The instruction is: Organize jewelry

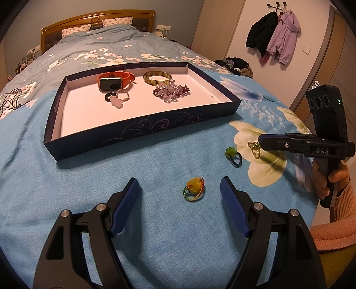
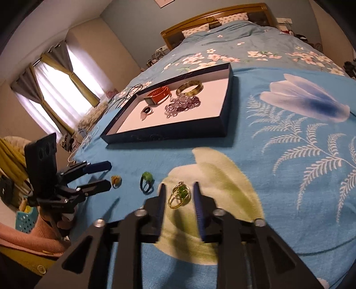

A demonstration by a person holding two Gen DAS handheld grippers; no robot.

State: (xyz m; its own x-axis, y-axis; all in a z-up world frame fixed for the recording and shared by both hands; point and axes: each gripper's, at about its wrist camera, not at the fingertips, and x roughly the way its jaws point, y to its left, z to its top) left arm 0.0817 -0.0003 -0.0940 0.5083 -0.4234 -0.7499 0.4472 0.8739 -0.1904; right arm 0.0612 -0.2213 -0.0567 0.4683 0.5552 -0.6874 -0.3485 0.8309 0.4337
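A dark blue tray (image 1: 142, 131) (image 2: 169, 135) on the bed holds an orange watch (image 1: 113, 81), a bangle (image 1: 157, 77), a purple bead bracelet (image 1: 171, 91) and small rings (image 1: 119, 99). My left gripper (image 1: 180, 191) (image 2: 99, 175) is open around a yellow-stone ring (image 1: 194, 189) (image 2: 116, 180) on the blanket. My right gripper (image 2: 179, 195) (image 1: 259, 142) is open, its fingers on either side of a gold ring with a green stone (image 2: 179, 194) (image 1: 254, 148). A green-bead ring (image 1: 232, 155) (image 2: 146, 181) lies between the two.
The blue floral blanket (image 1: 155, 222) covers the bed. Wooden headboard (image 1: 98, 20) and pillows lie far behind the tray. Coats (image 1: 276, 35) hang on the wall at right. A window with curtains (image 2: 55, 89) and a blue basket (image 2: 26, 220) are at left.
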